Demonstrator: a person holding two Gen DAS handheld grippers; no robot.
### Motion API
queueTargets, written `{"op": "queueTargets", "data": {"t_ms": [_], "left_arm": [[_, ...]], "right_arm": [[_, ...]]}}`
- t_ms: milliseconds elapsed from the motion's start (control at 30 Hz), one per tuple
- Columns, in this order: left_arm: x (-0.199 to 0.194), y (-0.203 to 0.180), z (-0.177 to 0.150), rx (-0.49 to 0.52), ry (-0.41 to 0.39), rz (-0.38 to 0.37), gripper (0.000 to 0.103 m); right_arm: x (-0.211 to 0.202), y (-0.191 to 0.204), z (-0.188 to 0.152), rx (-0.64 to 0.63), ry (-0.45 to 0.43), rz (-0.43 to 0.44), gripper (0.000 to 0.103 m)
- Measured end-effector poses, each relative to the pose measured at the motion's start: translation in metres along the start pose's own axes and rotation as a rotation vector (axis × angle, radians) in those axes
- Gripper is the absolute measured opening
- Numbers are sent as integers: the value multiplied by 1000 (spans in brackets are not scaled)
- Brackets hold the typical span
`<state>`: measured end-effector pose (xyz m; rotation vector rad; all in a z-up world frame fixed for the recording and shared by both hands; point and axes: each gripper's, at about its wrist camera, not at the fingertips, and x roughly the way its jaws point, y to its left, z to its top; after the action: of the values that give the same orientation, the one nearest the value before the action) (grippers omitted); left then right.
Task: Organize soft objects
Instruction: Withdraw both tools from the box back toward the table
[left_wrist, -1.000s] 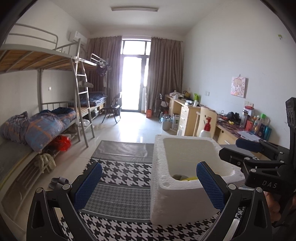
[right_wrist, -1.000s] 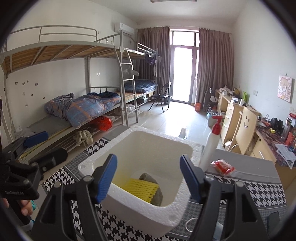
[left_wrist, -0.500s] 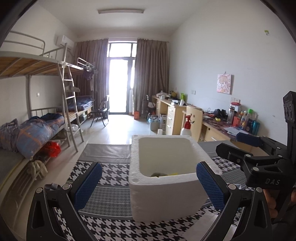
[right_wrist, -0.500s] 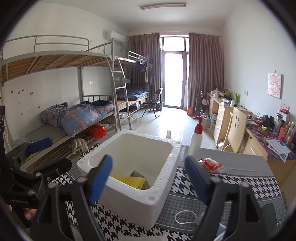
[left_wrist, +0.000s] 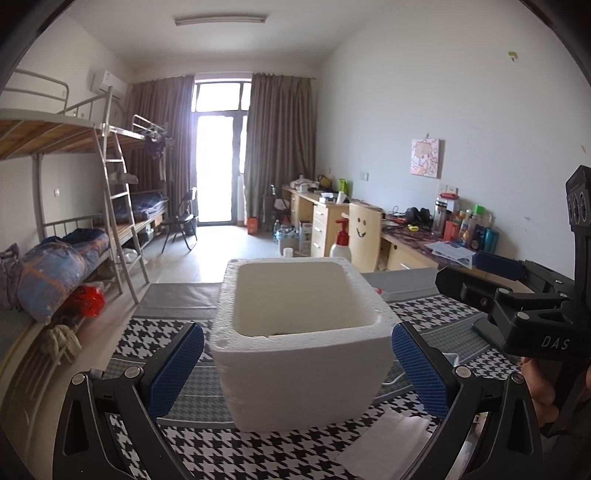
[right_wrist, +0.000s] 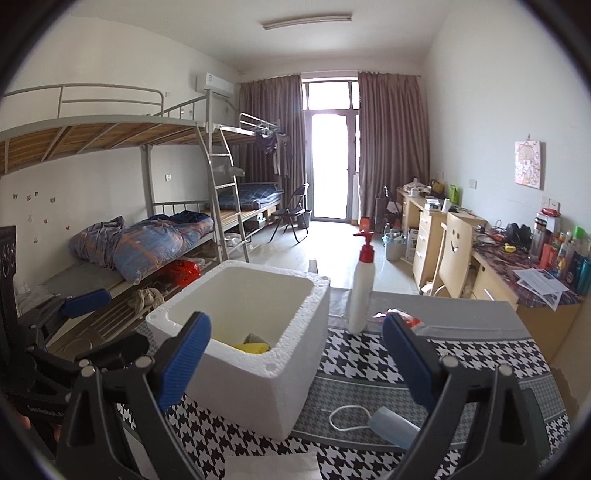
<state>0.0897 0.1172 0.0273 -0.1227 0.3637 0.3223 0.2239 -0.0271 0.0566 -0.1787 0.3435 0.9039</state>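
A white foam box (left_wrist: 299, 343) stands on the houndstooth table cloth (left_wrist: 258, 454); it also shows in the right wrist view (right_wrist: 258, 354). Inside it lie a yellow soft object (right_wrist: 253, 347) and a grey one (right_wrist: 255, 337). A light blue face mask (right_wrist: 391, 424) with a white loop lies on the cloth right of the box. A white tissue (right_wrist: 271, 466) lies at the near edge, also in the left wrist view (left_wrist: 388, 439). My left gripper (left_wrist: 297, 369) is open and empty, in front of the box. My right gripper (right_wrist: 295, 358) is open and empty, beside the box.
A white pump bottle with a red top (right_wrist: 362, 291) stands behind the box, with a red packet (right_wrist: 400, 317) next to it. Bunk beds (right_wrist: 147, 236) line the left wall. Desks (right_wrist: 461, 243) with clutter line the right wall.
Both grippers have drawn back and lowered away from the box, so less of its inside shows. The mask and tissue have come into view. Both stay open.
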Motion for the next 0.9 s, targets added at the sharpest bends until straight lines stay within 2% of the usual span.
{"op": "queueTargets", "data": {"t_ms": [433, 900], "left_arm": [[0, -29, -11, 42, 12, -92, 102], [2, -47, -26, 79, 39, -178, 102]], "right_arm": [[-31, -18, -14, 28, -36, -62, 96], [-49, -37, -35, 68, -30, -133, 96]]}}
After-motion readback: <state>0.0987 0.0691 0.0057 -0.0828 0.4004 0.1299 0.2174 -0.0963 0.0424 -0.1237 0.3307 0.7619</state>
